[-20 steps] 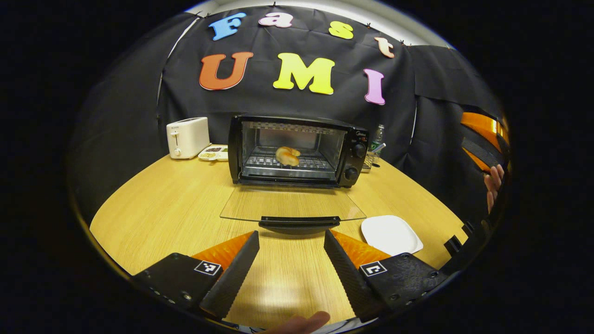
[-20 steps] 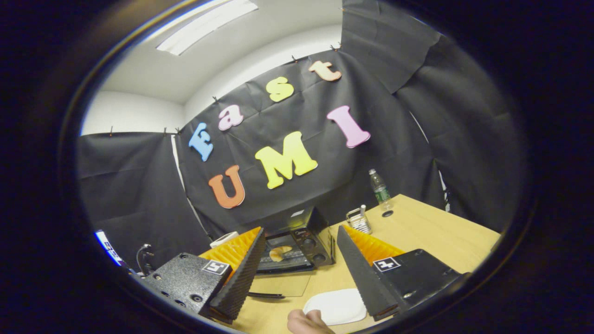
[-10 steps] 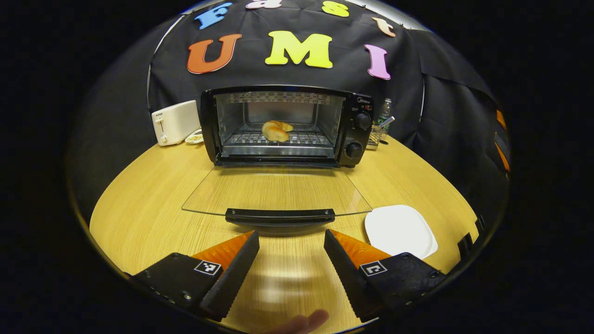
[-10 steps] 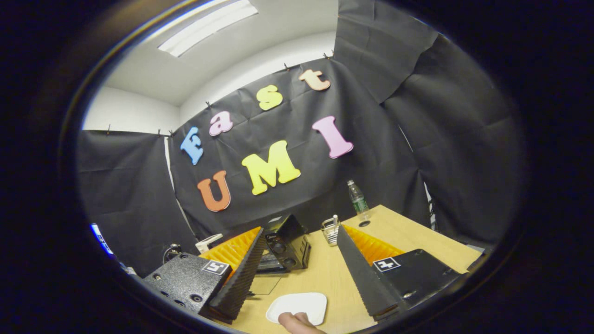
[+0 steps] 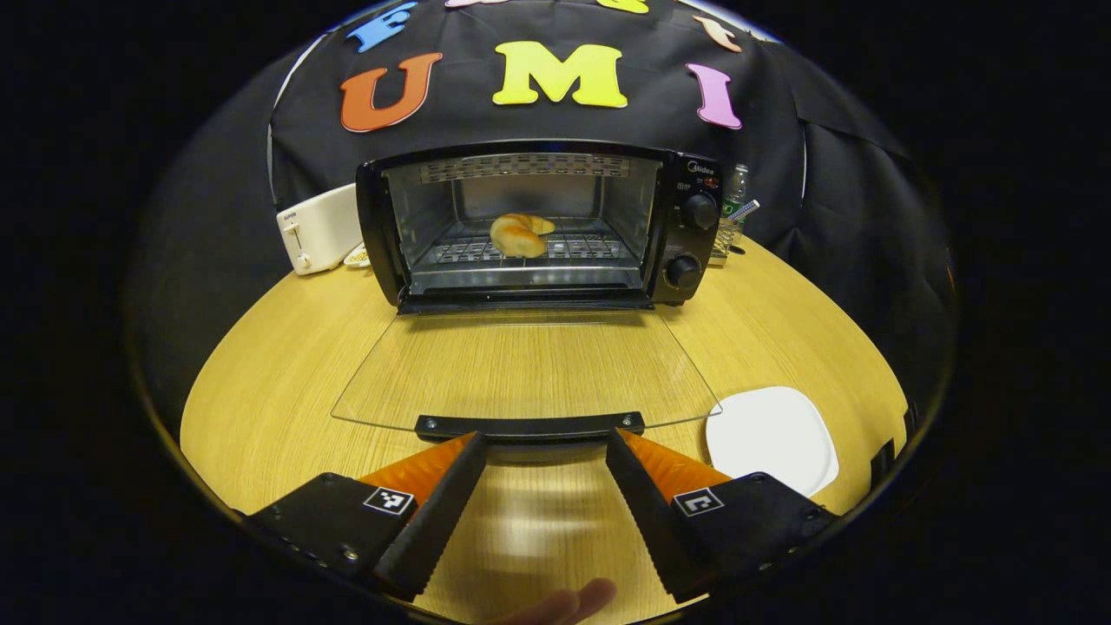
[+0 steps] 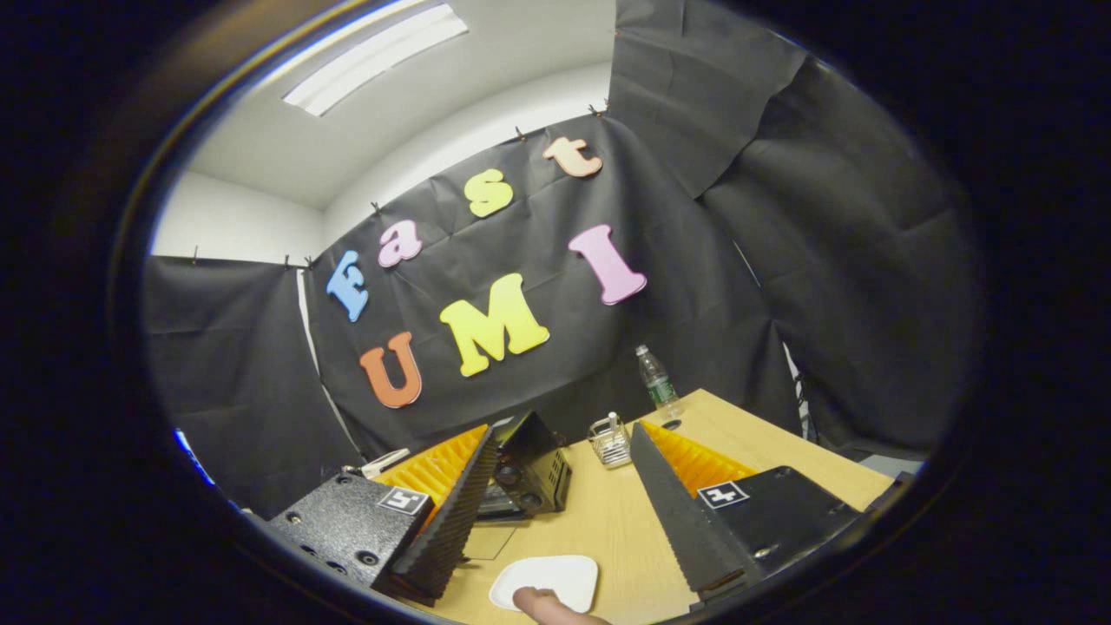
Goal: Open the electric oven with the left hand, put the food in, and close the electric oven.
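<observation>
Left gripper view, read from left to right: a white two-slot toaster (image 5: 317,230) stood at the far left of the round wooden table (image 5: 260,382); beside it stood the black electric oven (image 5: 538,226) with two round knobs. Its clear glass door (image 5: 521,369) lay folded down flat, and the black bar handle (image 5: 529,425) faced the camera. A golden bread roll (image 5: 518,234) rested on the wire rack inside. To the right lay a bare white square plate (image 5: 772,438). Judged from this, opening and loading were done, and closing remained.

The left tool (image 5: 542,486) was spread wide and gripped nothing; its fingertips (image 5: 469,447) stood just short of the handle, apparently not touching. Lifting the door by that handle seemed the likely next move.

Right gripper view: the right tool (image 6: 564,508) was likewise spread wide and empty, raised above the table, with the oven (image 6: 529,469), a small wire basket (image 6: 610,443) and a clear plastic bottle (image 6: 657,382) beyond it, and the plate (image 6: 547,582) below.
</observation>
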The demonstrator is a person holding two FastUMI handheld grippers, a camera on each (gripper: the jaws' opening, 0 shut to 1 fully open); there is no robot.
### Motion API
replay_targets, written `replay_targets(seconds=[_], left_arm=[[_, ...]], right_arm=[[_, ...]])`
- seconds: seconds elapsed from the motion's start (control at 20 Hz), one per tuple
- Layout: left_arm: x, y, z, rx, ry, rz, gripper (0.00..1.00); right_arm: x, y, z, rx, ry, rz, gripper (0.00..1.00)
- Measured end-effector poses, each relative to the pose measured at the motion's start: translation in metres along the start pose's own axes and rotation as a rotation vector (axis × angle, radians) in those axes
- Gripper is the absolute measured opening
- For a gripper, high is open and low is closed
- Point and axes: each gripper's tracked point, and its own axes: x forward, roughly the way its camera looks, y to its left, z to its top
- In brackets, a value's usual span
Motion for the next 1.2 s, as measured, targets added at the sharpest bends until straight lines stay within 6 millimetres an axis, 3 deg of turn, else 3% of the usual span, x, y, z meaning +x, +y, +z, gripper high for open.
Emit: replay_targets(seconds=[0.45,0.75,1.0,1.2], left_arm=[[0.004,-0.001,-0.009,0.004,0.046,0.008,0.93],[0.004,-0.001,-0.008,-0.005,0.061,0.018,0.92],[0.0,-0.002,0.001,0.004,0.039,0.041,0.92],[-0.007,0.0,0.018,0.002,0.006,0.05,0.93]], right_arm=[[0.0,0.0,-0.003,-0.008,0.019,-0.001,0.92],[-0.004,-0.016,0.005,-0.126,0.021,-0.106,0.92],[-0.013,-0.022,0.014,-0.286,-0.005,-0.184,0.92],[-0.021,-0.007,0.016,-0.39,-0.014,-0.187,0.92]])
